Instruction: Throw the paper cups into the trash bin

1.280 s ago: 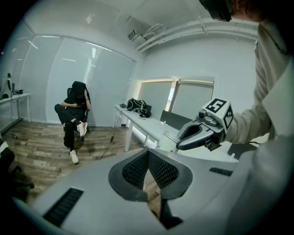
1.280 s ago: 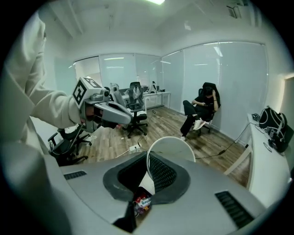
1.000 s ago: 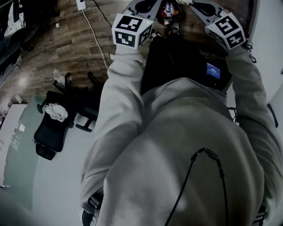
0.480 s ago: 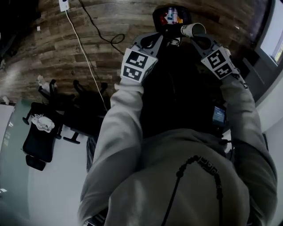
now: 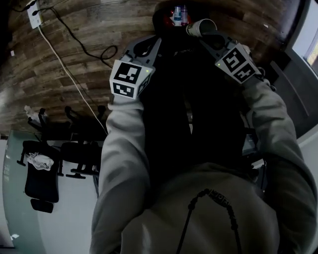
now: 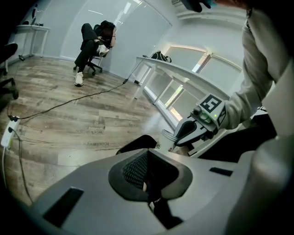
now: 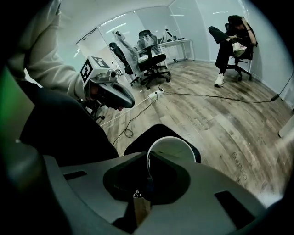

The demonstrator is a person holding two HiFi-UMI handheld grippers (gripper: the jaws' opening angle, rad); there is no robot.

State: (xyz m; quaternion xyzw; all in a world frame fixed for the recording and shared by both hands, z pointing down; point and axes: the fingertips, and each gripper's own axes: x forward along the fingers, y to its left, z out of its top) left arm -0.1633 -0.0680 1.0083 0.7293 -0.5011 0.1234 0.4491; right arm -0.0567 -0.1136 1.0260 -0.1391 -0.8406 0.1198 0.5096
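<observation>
A white paper cup (image 5: 201, 27) hangs by its rim from my right gripper (image 5: 204, 34), which is shut on it. In the right gripper view the cup's open mouth (image 7: 171, 149) sits just past the jaws, right over the black trash bin (image 7: 161, 132). The bin (image 5: 166, 12) stands on the wooden floor at the top of the head view, with red and blue items inside. My left gripper (image 5: 155, 40) is to the left of the cup, its jaws together with nothing between them (image 6: 147, 153). From it I see the right gripper (image 6: 202, 125) and the cup (image 6: 167, 137).
A white power strip (image 5: 34, 15) and its cables lie on the floor left of the bin. Black office chairs (image 5: 42, 173) stand at the lower left. A person sits on a chair (image 7: 232, 41) by the far wall, near white desks (image 6: 174, 73).
Both grippers have dropped toward the floor. The bin and the cup, cut off at the top edge a second ago, are now in the head view, the cup beside the bin's mouth.
</observation>
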